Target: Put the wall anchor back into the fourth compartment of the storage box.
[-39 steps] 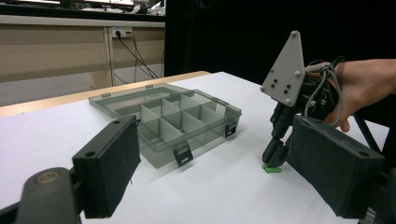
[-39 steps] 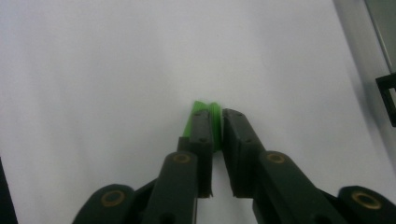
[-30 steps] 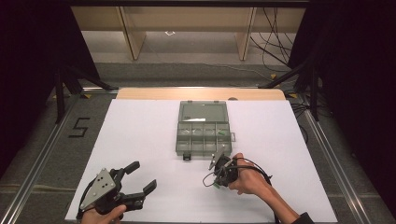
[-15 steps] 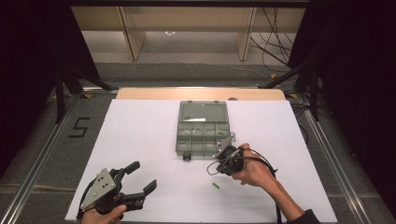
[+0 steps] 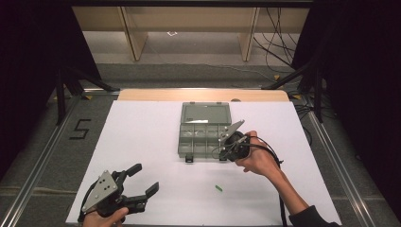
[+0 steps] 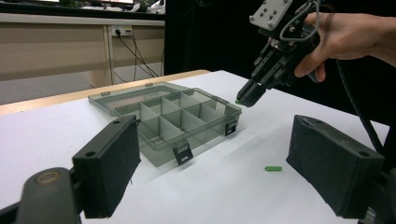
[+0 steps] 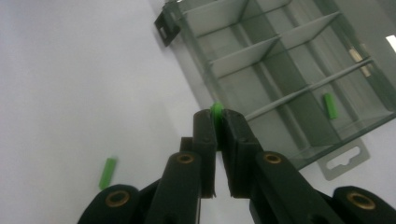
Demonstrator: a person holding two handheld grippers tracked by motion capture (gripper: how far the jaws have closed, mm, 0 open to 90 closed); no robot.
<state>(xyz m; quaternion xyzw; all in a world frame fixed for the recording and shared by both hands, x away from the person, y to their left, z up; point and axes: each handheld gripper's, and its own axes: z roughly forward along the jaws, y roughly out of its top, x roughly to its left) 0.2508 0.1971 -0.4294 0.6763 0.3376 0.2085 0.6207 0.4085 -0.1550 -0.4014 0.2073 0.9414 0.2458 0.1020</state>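
A clear grey compartment box (image 5: 204, 131) lies open mid-table, its lid flat behind it. My right gripper (image 5: 226, 149) hovers over the box's front right corner, shut on a small green peg (image 7: 216, 109) that pokes out between the tips of my right gripper (image 7: 217, 117). From the left gripper view, the right gripper (image 6: 247, 95) hangs just above the box (image 6: 168, 116) rim. A second green peg (image 7: 330, 105) lies in one compartment. A third peg (image 5: 218, 188) rests on the white table. My left gripper (image 5: 144, 179) stands open near the front left, holding nothing.
The white table sheet (image 5: 142, 142) spreads wide around the box, with a wooden strip (image 5: 203, 95) along its far edge. The right gripper's cable (image 5: 272, 151) loops over the person's hand. Dark floor and rails flank the table.
My right gripper has lifted off the table and moved forward to the box's front right corner with a green peg in it, uncovering another peg on the table. The left gripper stayed put.
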